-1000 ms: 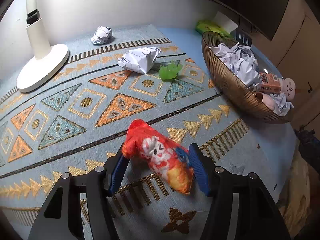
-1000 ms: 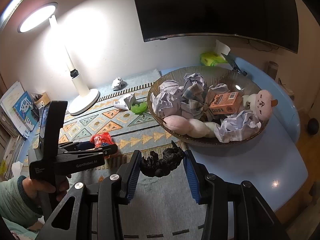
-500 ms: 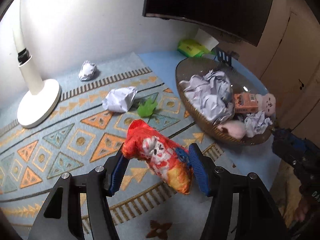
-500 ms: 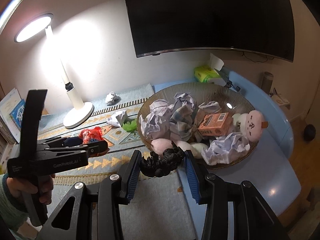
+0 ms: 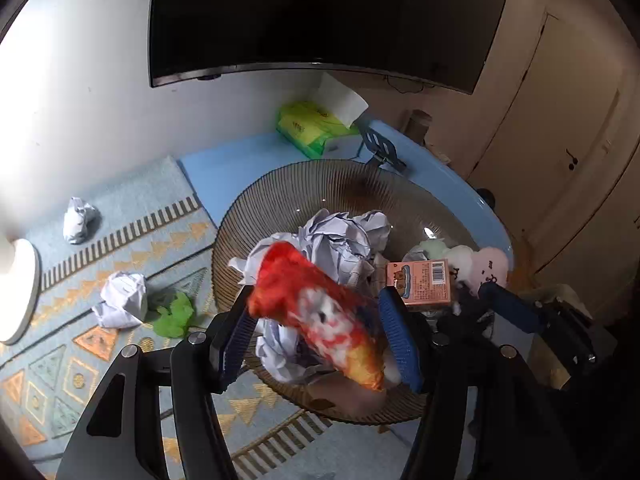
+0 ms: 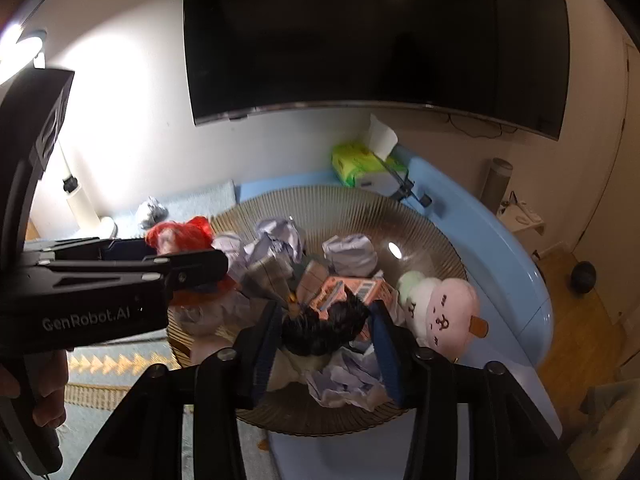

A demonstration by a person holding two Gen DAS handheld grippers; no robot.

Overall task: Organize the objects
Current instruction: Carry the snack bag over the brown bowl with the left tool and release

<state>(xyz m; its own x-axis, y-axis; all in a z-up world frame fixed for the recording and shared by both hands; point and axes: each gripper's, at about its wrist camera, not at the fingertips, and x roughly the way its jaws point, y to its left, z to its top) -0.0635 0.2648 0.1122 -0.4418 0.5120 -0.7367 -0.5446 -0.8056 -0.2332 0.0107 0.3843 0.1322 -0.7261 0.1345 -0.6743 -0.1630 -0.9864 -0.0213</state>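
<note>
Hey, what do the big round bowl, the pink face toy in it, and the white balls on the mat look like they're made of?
Bowl: probably tinted brown glass or clear plastic, glossy; fine ribs with a bright light glint. Pink face toy: soft plush fabric, matte and fuzzy with a stitched-looking face. White balls: crumpled paper, matte, with sharp creases and faint printed lines.

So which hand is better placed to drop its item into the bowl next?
Right: the right gripper hangs over the bowl, jaws just opening off the black clump; the left gripper clamps the snack packet.
</note>
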